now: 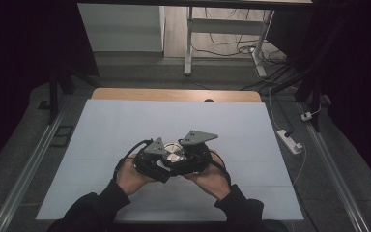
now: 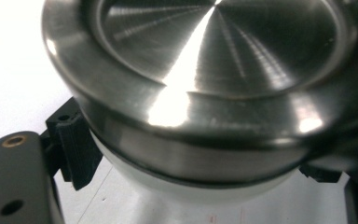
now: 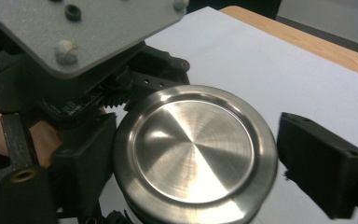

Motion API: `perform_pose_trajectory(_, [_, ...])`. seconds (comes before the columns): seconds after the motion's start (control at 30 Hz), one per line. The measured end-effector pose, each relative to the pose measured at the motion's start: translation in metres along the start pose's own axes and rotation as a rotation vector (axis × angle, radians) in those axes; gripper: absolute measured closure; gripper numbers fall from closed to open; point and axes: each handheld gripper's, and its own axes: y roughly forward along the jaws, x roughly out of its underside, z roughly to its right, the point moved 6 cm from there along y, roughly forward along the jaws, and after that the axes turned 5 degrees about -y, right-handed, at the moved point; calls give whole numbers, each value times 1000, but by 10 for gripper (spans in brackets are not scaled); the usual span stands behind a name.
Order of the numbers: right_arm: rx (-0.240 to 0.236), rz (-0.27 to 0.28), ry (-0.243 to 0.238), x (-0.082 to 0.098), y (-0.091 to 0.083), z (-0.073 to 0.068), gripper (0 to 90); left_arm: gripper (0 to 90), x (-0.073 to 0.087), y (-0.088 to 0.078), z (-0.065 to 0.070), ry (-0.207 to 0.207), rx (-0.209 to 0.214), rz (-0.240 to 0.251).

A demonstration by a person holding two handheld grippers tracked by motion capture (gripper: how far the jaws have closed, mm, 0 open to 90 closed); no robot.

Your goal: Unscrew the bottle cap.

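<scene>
A round container with a brushed steel lid (image 1: 175,153) is held above the white table cover near the front edge. My left gripper (image 1: 165,166) is shut on the white body (image 2: 205,189) just under the lid (image 2: 214,56), with one ribbed finger (image 2: 74,149) pressed on its side. My right gripper (image 1: 182,157) comes in from the right and is shut on the lid (image 3: 193,149). One of its fingers (image 3: 86,154) lies against the rim's left side and the other finger (image 3: 321,170) meets the right side. The left gripper's grey plate (image 3: 84,28) sits close above.
The white cover (image 1: 174,116) spreads over a wooden table whose far edge (image 1: 174,94) shows bare wood. A white power strip (image 1: 290,141) and cables lie on the floor to the right. A desk frame (image 1: 188,43) stands beyond the table.
</scene>
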Motion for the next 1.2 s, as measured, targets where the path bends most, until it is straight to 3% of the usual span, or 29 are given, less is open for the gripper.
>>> perform_pose_trajectory(0.03, [-8,1,-4,0,1,-1,166,158,-1,1,1,-18,1,16])
perform_pose_trajectory(0.3, [-48,20,-32,-1,1,-1,189,158,-1,-1,2,-4,30,19])
perform_pose_trajectory(0.43, [-116,26,-61,-1,-1,-1,191,159,0,-3,3,21,66,21])
perform_pose_trajectory(0.6, [-233,44,-118,-2,-7,-1,192,159,0,-7,6,79,135,23])
perform_pose_trajectory(0.63, [-233,44,-118,-2,-7,-1,192,159,0,-8,7,87,152,26])
perform_pose_trajectory(0.67, [-285,51,-138,-2,-10,-2,193,158,0,-8,9,99,171,26])
perform_pose_trajectory(0.7, [-317,55,-152,-1,-11,-3,193,158,1,-10,12,127,218,27])
perform_pose_trajectory(0.73, [-353,64,-169,-1,-13,-3,192,158,1,-10,12,127,218,27])
perform_pose_trajectory(0.77, [-384,73,-191,0,-14,-4,192,158,1,-10,16,154,254,28])
perform_pose_trajectory(0.87, [-422,79,-204,2,-17,-5,189,158,1,-10,17,165,252,22])
perform_pose_trajectory(0.93, [-415,67,-197,2,-17,-5,169,158,1,-9,17,152,232,21])
perform_pose_trajectory(1.0, [-375,54,-191,0,-18,-5,96,158,0,-10,13,120,189,27])
perform_pose_trajectory(1.03, [-329,46,-168,-4,-20,-5,57,158,-1,-10,11,107,174,30])
perform_pose_trajectory(1.07, [-300,37,-155,-6,-20,-4,43,158,-1,-11,5,71,118,41])
perform_pose_trajectory(1.1, [-300,37,-155,-6,-20,-4,43,158,-1,-11,5,71,118,41])
perform_pose_trajectory(1.17, [-232,18,-128,-8,-20,-2,18,158,-3,-13,2,32,56,59])
perform_pose_trajectory(1.2, [-182,12,-85,-8,-18,-1,16,158,-3,-13,0,22,39,60])
